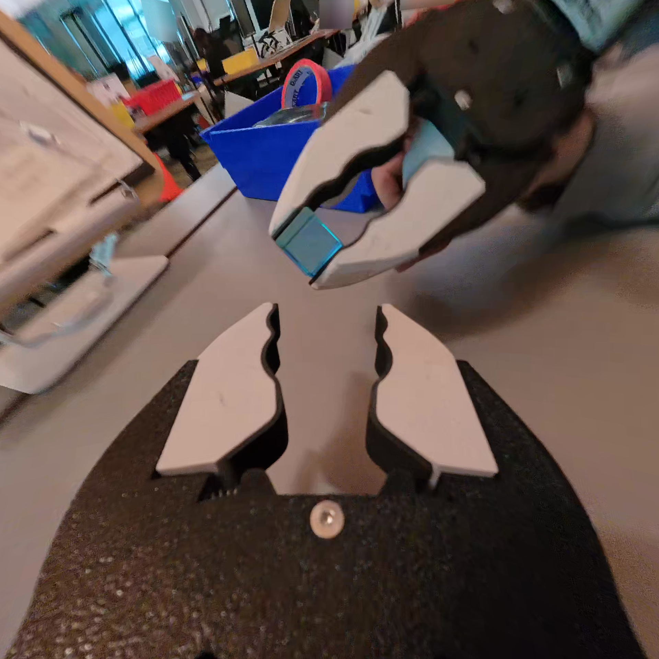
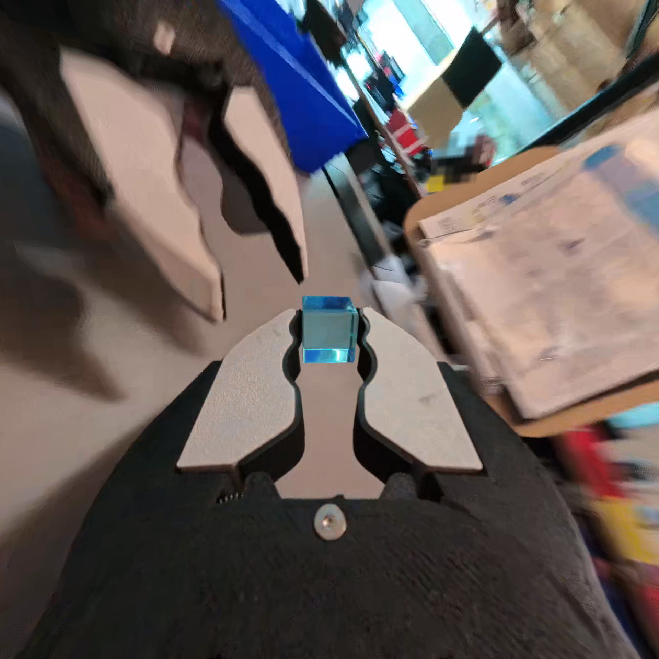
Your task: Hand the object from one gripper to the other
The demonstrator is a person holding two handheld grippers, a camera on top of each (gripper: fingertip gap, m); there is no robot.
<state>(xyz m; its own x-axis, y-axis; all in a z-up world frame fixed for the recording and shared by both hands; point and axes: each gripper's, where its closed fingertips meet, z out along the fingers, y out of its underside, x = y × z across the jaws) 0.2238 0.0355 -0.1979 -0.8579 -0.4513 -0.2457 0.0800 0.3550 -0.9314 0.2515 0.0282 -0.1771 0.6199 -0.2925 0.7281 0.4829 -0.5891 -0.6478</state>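
Note:
A small clear blue cube (image 2: 328, 328) is pinched between the fingertips of my right gripper (image 2: 328, 317), which is shut on it. In the left wrist view the same cube (image 1: 308, 246) shows in the right gripper (image 1: 303, 256), held above the grey table just ahead of my left gripper (image 1: 326, 310). My left gripper is open and empty, its fingers apart from the cube. In the right wrist view the left gripper (image 2: 262, 299) hangs from the upper left, tips just short of the cube.
A blue bin (image 1: 264, 157) holding a red tape roll (image 1: 306, 83) stands at the back of the grey table (image 1: 535, 356). A wooden board with papers (image 2: 535, 285) lies on the left side. A person's sleeve (image 1: 624, 178) is behind the right gripper.

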